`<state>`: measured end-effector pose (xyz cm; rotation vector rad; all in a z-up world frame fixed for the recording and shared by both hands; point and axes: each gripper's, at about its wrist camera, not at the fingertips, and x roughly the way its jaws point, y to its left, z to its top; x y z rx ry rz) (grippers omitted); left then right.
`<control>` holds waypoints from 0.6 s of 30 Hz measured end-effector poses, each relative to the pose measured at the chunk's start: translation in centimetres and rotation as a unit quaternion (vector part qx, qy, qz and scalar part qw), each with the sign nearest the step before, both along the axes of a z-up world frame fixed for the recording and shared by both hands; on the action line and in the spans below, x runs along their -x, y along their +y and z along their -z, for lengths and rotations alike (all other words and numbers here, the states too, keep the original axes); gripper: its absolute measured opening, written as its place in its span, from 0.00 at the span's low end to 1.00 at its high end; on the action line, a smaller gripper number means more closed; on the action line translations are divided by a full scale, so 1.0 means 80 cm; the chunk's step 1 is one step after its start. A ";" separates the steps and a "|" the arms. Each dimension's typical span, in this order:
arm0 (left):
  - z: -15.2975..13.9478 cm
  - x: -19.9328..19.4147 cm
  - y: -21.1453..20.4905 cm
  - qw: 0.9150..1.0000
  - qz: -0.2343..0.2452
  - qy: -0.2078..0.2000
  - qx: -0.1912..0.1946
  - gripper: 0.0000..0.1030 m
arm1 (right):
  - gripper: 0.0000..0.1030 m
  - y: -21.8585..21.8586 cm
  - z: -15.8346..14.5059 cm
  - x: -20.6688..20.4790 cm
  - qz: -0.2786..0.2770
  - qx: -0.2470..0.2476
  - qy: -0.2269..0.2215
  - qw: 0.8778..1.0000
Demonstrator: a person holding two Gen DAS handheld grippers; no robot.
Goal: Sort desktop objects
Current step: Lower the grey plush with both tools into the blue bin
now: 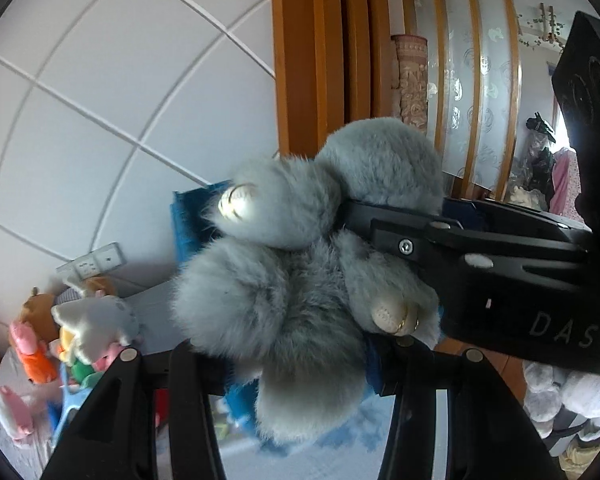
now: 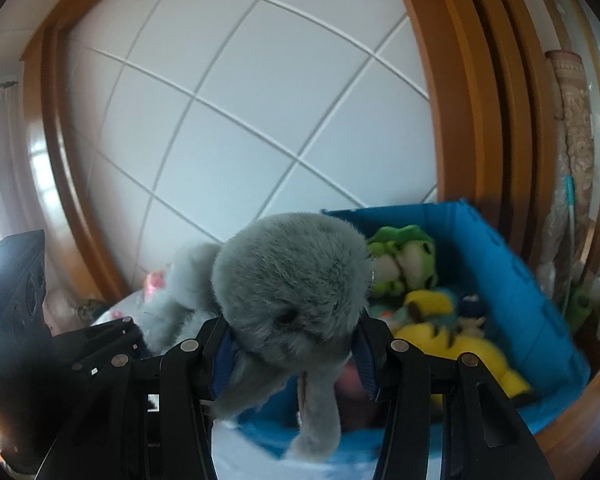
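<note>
Plush (image 1: 300, 280), grey, sits clamped between both tools: left tool (image 1: 288, 356) and right tool (image 2: 296, 344) each grip it.

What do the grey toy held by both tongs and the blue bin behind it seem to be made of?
Grey plush toy: soft synthetic fur, matte, with long fluffy pile; its pale paw pads look like stitched fabric. Blue bin: probably rigid plastic, smooth with a slight sheen, straight moulded walls. The left tongs and right tongs both squeeze into the fur.
</note>
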<state>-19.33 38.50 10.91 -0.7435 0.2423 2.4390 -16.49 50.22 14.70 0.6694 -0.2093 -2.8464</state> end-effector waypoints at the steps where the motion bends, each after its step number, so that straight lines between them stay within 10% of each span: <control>1: 0.003 0.012 0.018 1.000 0.001 -0.005 0.001 0.46 | 0.47 0.017 0.005 0.012 0.001 0.000 -0.006 1.000; 18: 0.116 0.131 0.148 0.985 -0.024 -0.151 0.075 0.46 | 0.47 0.173 0.134 0.139 0.003 0.040 -0.155 0.987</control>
